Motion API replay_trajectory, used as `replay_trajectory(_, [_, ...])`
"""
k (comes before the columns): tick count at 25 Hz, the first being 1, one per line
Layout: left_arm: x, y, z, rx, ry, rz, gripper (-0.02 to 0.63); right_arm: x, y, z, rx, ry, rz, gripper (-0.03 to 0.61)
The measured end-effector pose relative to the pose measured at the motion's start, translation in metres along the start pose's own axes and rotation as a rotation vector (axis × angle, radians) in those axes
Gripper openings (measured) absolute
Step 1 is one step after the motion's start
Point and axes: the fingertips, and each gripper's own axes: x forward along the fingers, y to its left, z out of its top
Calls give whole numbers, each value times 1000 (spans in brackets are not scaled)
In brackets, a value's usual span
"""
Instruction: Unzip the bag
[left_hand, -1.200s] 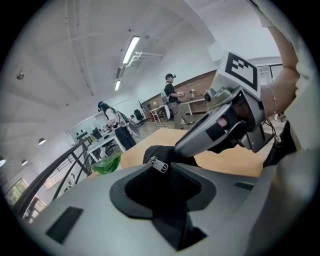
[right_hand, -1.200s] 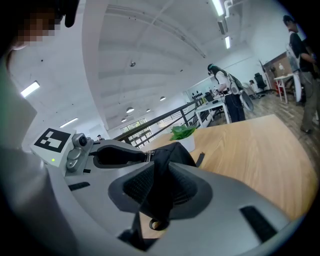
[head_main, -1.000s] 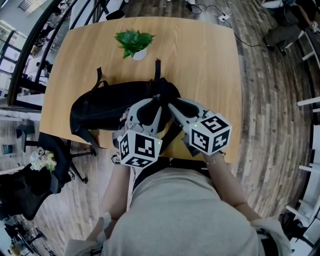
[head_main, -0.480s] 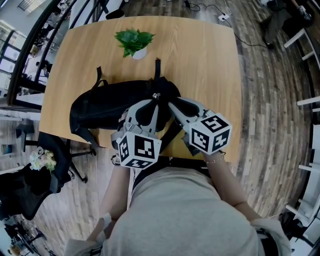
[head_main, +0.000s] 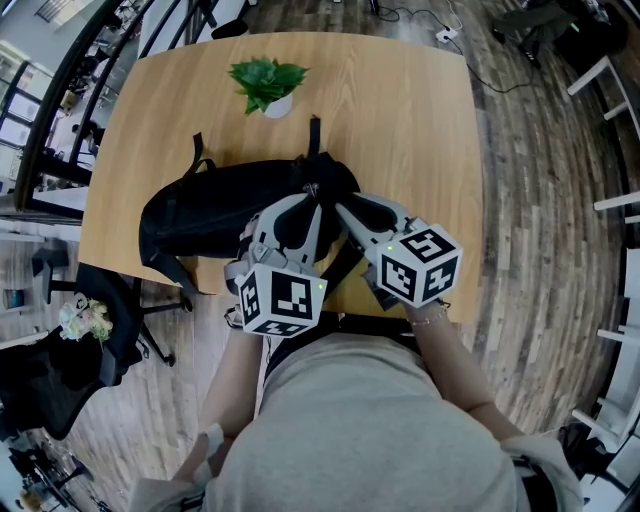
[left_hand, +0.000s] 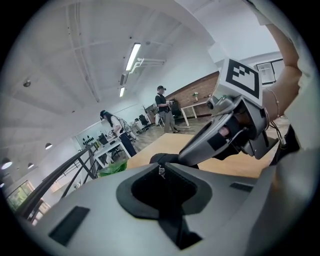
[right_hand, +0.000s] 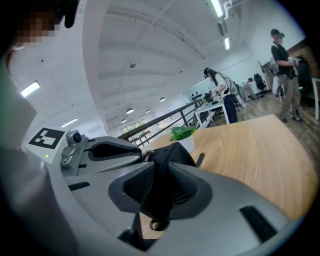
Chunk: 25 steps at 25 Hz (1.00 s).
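Observation:
A black backpack (head_main: 210, 215) lies on its side on the wooden table (head_main: 400, 120). My left gripper (head_main: 313, 192) reaches to the bag's top right end. Its jaws have just been closing, and in the left gripper view the small metal zipper pull (left_hand: 161, 170) sits pinched between the tips. Beside it, my right gripper (head_main: 340, 208) is shut on a fold of the bag's black fabric (right_hand: 172, 152), which fills the gap between the ribbed pads. A strap loop (right_hand: 156, 224) hangs below the right jaws.
A potted green plant (head_main: 268, 85) stands behind the bag near the table's far edge. The bag lies close to the table's near edge. A black office chair (head_main: 100, 330) stands on the floor at the left. People stand far off in the room.
The left gripper's jaws have drawn together on the zipper pull at the bag's top. The right gripper and the bag have stayed where they were.

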Motion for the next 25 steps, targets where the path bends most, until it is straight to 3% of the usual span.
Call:
replay_trajectory(14, [14,-2,9,35,-5,18,51,0,2,-1,4,0,15,94])
replay_trajectory(18, [9,4,13,51,-4,72,49,0,2,-1,3,2,20,92])
replay_trajectory(20, [6,8,13,23,-9,94,49,0,2,-1,4,2,21,92])
replay_trajectory(25, [4,20,3,-132,-7,119,49,0,2,-1,7,0,24,92])
